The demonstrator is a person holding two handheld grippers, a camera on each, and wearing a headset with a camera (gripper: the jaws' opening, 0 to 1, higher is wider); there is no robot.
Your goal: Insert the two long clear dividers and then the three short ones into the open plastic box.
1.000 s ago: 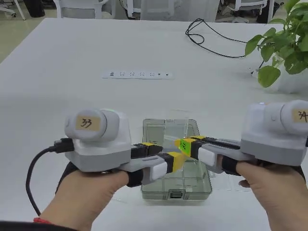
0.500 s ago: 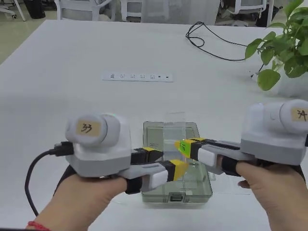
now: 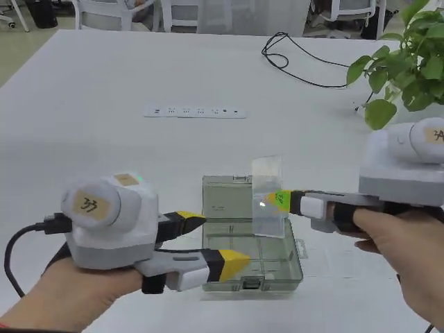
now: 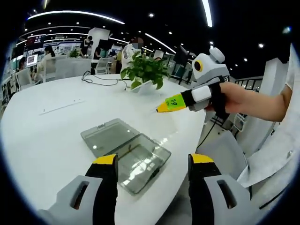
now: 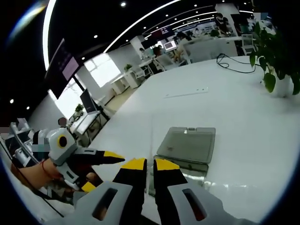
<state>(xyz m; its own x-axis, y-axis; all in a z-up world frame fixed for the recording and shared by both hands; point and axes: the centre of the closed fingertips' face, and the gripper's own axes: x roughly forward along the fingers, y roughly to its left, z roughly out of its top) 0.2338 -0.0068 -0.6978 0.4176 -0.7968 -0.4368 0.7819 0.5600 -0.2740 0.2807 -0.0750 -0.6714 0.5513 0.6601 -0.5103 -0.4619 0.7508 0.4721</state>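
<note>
1. Head view: the left tool has backed off to the lower left, jaws apart. The right tool alone pinches the clear divider above the box.
2. Left gripper view: the box lies open on the worktop, centre.
3. Right gripper view: the clear divider looks ready to go in.

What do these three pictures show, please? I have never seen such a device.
A person holds a two-jaw gripper in each hand. The ordinary picture comes from a headset camera looking down at a white table. The two round pictures come from cameras on the grippers. On the table lie an open plastic box, a power strip, a black cable and a potted plant. The right gripper is shut on a clear divider, lifted near the box. The left gripper is open and holds nothing.
</note>
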